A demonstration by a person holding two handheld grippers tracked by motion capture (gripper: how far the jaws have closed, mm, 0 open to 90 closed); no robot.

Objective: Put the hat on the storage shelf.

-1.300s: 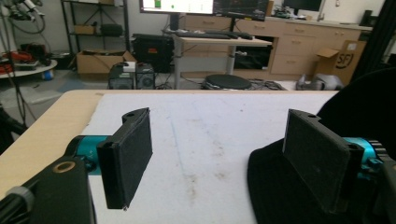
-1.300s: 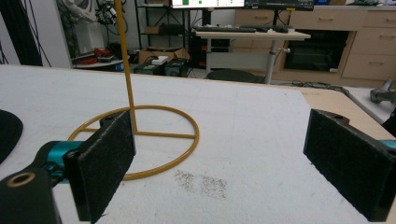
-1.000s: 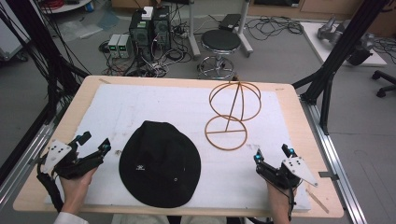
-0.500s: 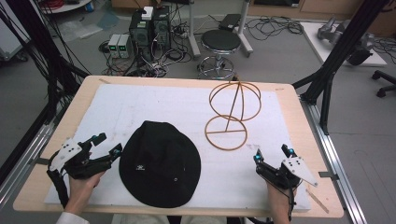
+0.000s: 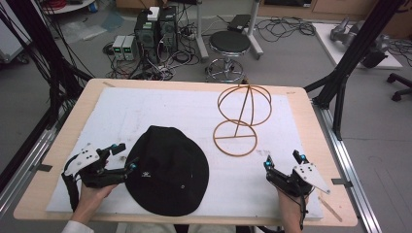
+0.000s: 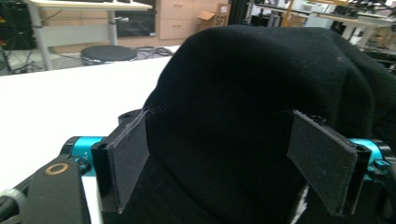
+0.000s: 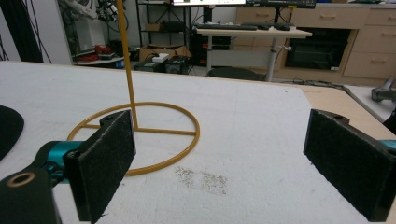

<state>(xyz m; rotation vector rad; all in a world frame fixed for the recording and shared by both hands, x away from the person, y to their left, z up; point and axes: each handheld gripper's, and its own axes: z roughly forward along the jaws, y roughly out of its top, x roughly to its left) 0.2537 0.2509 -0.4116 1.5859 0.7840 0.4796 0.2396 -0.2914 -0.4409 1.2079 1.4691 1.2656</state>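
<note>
On the white surface, near edge, lies the black hat, flat, brim down. Left tool at its left rim, jaws spread; the left gripper view puts the crown between the pads, contact unclear. Right tool spread, well apart, holding nothing. High view gives the whole wire stand; the right gripper view cuts off its top, showing base ring and hat edge.

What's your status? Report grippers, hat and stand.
Left gripper open, jaws at the brim of the black fabric bucket hat. Right gripper open, holding nothing. Yellow wire hat stand upright, nothing between it and hat.
</note>
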